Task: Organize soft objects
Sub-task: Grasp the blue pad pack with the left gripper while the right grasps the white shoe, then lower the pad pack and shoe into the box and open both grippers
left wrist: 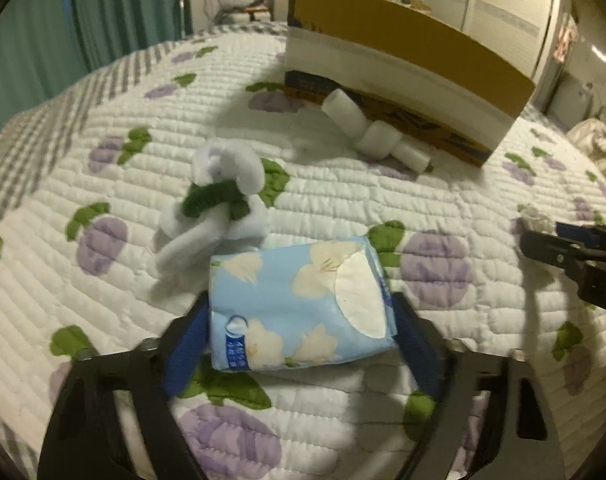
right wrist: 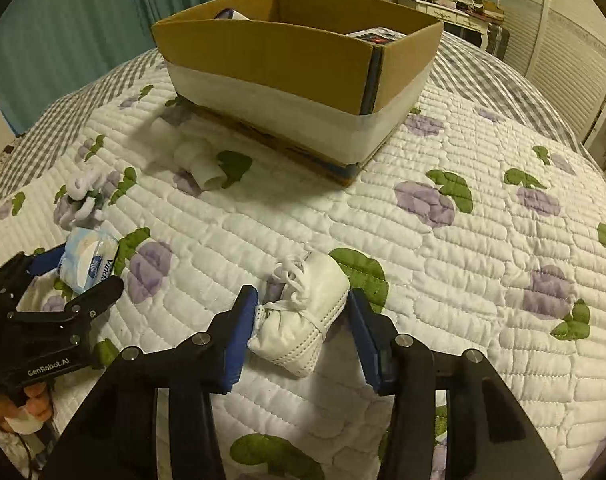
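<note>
between our left fingers sits the tissue pack (left wrist: 299, 306), light blue with white flowers, lying on the quilt (left wrist: 443, 200). left gripper (left wrist: 299, 316) has its blue pads against both short ends of the pack, so we read it as pinching the pack, though how firm we cannot tell. right wrist view shows the same: pack wedged between the left jaws at the near left.

right gripper (right wrist: 303, 320) straddles the small white shoe (right wrist: 303, 312), laces up, near centre of the quilt. left pad touches the shoe's side; right pad looks just beside it with a sliver of gap. fingers spread around it, not yet clamped.

further out: a white and green fuzzy toy (left wrist: 215, 204) lies just beyond the pack, touching or nearly touching its far left corner. white foam rolls (left wrist: 373, 132) rest against the near wall of the cardboard box (right wrist: 287, 60), which stands at the far side and already holds a few items.

risks as we judge them:
- pack is soft plastic film, grip is on the ends only; it could bow and slip out on the lift.
- lifting the pack may drag the fuzzy toy along if they snag.
- shoe is squashy and rounded; closing off-centre could squirt it sideways, or we catch only laces.
- both grippers heading for the same box could collide over the rim, and the foam rolls by the near wall could get knocked.
</note>
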Tool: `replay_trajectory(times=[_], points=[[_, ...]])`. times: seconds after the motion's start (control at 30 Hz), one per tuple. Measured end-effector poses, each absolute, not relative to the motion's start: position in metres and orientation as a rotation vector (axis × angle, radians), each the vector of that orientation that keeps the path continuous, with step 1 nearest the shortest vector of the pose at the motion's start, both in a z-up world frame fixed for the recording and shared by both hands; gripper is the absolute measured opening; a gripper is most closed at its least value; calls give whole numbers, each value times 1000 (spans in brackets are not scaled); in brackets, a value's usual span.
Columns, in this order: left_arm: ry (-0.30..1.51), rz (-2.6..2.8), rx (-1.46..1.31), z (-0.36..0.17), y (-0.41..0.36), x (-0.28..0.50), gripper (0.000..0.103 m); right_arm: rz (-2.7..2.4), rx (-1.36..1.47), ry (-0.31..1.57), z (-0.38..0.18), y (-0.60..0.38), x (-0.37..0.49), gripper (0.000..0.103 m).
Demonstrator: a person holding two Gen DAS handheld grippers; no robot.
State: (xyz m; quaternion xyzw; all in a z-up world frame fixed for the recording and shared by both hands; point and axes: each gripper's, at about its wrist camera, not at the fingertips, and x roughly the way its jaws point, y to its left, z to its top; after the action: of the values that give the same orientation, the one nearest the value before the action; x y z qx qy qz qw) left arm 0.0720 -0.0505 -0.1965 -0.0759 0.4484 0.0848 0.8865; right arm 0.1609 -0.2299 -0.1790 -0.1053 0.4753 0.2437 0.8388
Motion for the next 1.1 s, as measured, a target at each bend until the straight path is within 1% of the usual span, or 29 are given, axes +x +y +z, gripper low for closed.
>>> replay_trajectory(times=[0.17, 0.33, 0.47, 0.63, 0.83, 1.1], points=[[928, 152, -147, -192, -54, 66, 74, 502, -224, 973, -170, -231, 155, 38], [923, 125, -146, -184, -56, 58, 74, 479, -206, 938, -160, -236, 146, 38], [887, 95, -138, -167, -59, 51, 74, 454, -180, 927, -154, -237, 131, 37], [846, 61, -101, -136, -57, 44, 74, 450, -172, 883, -136, -227, 105, 37], [759, 7, -29, -88, -46, 42, 74, 475, -160, 811, -98, -204, 78, 37], [587, -39, 59, -15, -26, 68, 74, 463, -186, 683, -25, -184, 82, 37]])
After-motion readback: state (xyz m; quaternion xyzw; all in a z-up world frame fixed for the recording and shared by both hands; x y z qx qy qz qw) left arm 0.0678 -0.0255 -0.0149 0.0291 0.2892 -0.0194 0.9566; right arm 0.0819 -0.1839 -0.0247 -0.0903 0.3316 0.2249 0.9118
